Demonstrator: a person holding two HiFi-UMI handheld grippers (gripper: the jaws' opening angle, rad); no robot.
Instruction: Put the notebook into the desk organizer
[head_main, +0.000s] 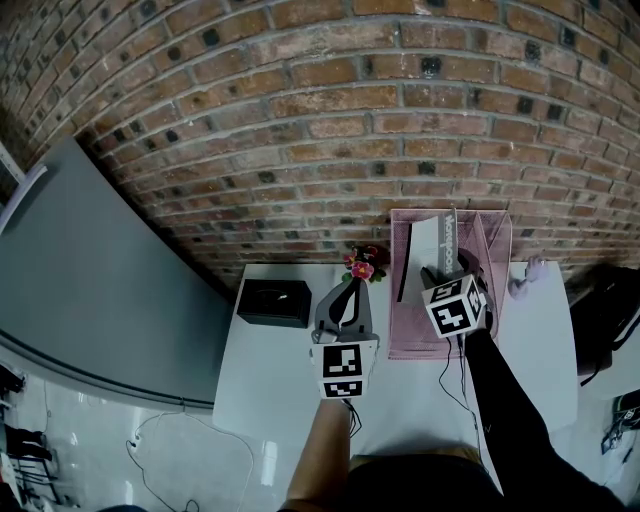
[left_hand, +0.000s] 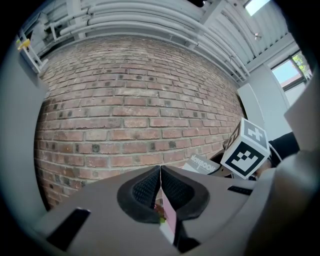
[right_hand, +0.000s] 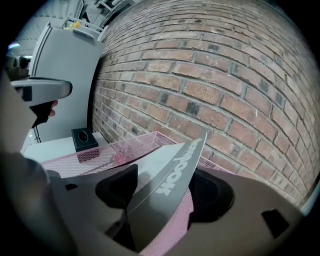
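A grey notebook stands on edge, leaning, inside the pink mesh desk organizer at the back of the white table. In the right gripper view the notebook runs between the jaws of my right gripper. Both pads stand clear of its covers, so this gripper is open. In the head view my right gripper reaches into the organizer from the front. My left gripper hovers left of the organizer. Its pads meet with nothing between them.
A black box sits at the table's back left, and a small bunch of flowers by the brick wall. A pale lilac object lies right of the organizer. A dark bag sits beyond the table's right edge.
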